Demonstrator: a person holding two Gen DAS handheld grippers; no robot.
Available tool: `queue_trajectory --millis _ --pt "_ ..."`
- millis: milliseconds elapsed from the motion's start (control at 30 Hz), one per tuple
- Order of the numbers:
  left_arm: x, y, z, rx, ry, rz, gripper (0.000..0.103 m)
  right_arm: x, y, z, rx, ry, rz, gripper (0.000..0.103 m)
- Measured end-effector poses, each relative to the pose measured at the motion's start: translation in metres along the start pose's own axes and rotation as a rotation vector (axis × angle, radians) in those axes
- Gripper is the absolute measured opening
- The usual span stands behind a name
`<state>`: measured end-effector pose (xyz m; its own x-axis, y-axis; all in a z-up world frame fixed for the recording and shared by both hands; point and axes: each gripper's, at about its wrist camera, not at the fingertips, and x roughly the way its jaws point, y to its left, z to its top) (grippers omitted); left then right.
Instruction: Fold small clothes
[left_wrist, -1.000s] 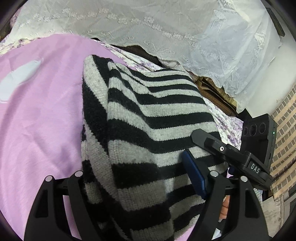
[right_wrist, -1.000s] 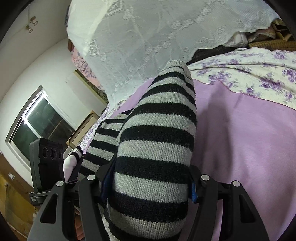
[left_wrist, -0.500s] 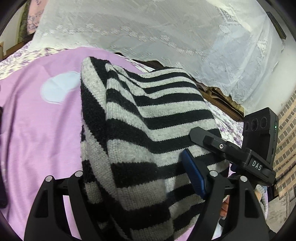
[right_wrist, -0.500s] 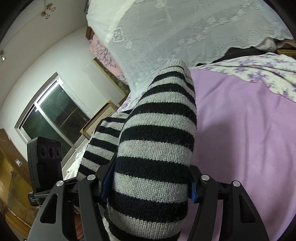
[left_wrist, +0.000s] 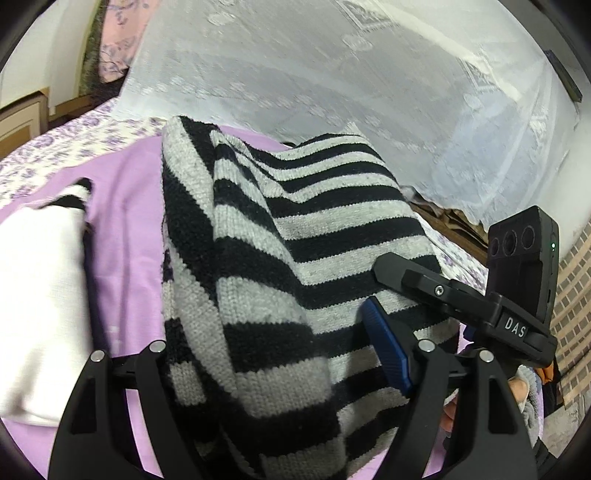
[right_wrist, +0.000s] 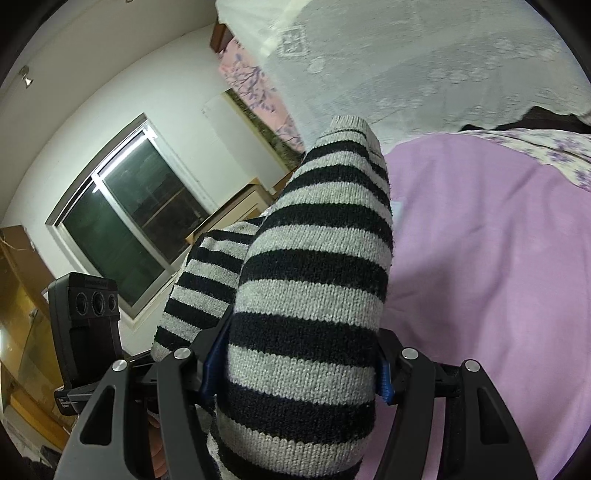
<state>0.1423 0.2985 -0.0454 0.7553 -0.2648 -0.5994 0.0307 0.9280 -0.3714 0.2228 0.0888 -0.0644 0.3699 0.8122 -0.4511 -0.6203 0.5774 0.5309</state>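
The left gripper (left_wrist: 280, 369) was clamped on a bunched edge of the black-and-grey striped knit garment (left_wrist: 295, 236), with its blue-padded right finger (left_wrist: 386, 350) pressed into the knit and its other finger buried under the fabric. In the left wrist view the garment rose from between the fingers as a thick folded ridge, its long axis running forward and away from the camera toward the far side of the bed, and its stripes lay across that axis. The far end of the ridge stood up above the purple sheet (left_wrist: 122, 206) and did not lie flat on it. The right gripper (right_wrist: 295, 373) was likewise closed on the same garment (right_wrist: 317, 258), squeezing a rolled, tube-like part between two blue pads; this part pointed up and forward, ending in a plain grey ribbed hem (right_wrist: 349, 125) at the top. A second striped fold (right_wrist: 207, 273) sagged to the left of that tube, toward the window side. The garment hung stretched between the two grippers over the bed, near its middle rather than at an edge. At the bed's left side in the left wrist view, a white cloth with a black-striped trim (left_wrist: 40, 302) lay on the sheet, just beside the garment. A white lace curtain (left_wrist: 332, 74) hung past the far edge of the bed.
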Motion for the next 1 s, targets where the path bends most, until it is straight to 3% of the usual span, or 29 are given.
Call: queue_trajectory --millis 533,1000 --pt "-0.093 0.112 0.007 -0.114 -0.108 0.123 0.075 0.109 0.114 0.013 -0.091 0.112 0.13 0.064" --pt "-0.129 0.185 0.007 -0.207 -0.161 0.153 0.075 0.171 0.165 0.01 -0.121 0.176 0.176 0.064"
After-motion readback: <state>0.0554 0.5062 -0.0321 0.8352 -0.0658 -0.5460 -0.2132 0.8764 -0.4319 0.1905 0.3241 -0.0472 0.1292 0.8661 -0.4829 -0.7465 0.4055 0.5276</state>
